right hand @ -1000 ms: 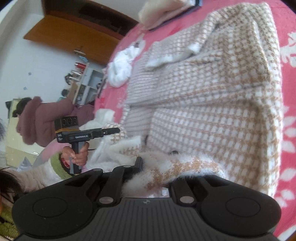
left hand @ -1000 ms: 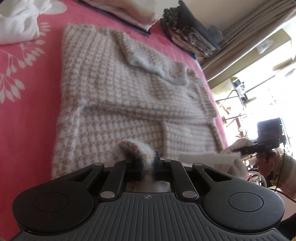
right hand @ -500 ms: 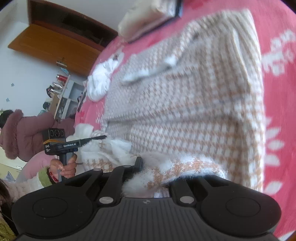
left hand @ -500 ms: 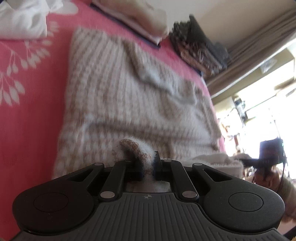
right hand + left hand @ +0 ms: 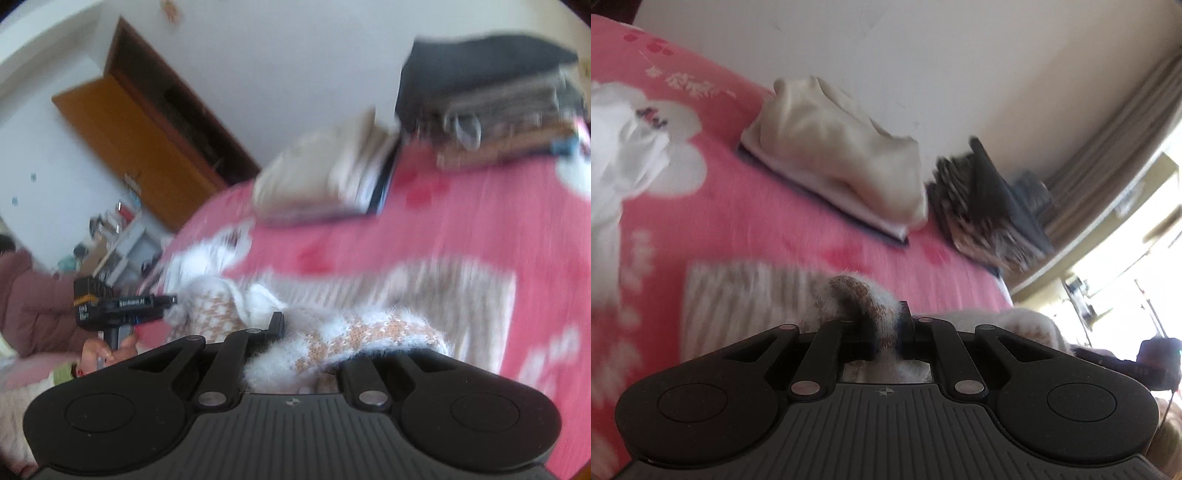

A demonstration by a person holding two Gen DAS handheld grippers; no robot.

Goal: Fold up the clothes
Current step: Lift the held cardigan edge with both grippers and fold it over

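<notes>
Left wrist view, from near to far: the left tongs [image 5: 877, 332] are closed on a fold of a fuzzy knitted sweater [image 5: 864, 299], white with a tan houndstooth check, which bunches up between the two dark fingers. Just beyond, the rest of the sweater lies flat on a pink bed cover [image 5: 768, 218] printed with white flowers, its pattern smeared by motion blur. A crumpled white garment [image 5: 631, 155] sits at the left edge. Farther back on the bed lie a cream folded pile [image 5: 842, 162] and, to its right, a dark stack of folded clothes [image 5: 990, 206], both close to a pale wall, with grey curtains [image 5: 1115, 147] at the far right. Right wrist view, near to far: the right tongs [image 5: 314, 332] grip a thick roll of the same sweater [image 5: 369, 332], its fluffy white edge and tan check draped across the right finger and hiding it. To the left, a hand [image 5: 107, 350] holds the other gripper, which pinches another part of the sweater. Beyond, the sweater spreads blurred over the pink cover [image 5: 461, 221], then the cream pile [image 5: 325, 181] and the dark stack [image 5: 491, 99], and a brown wooden wardrobe [image 5: 147, 129] against the wall.
</notes>
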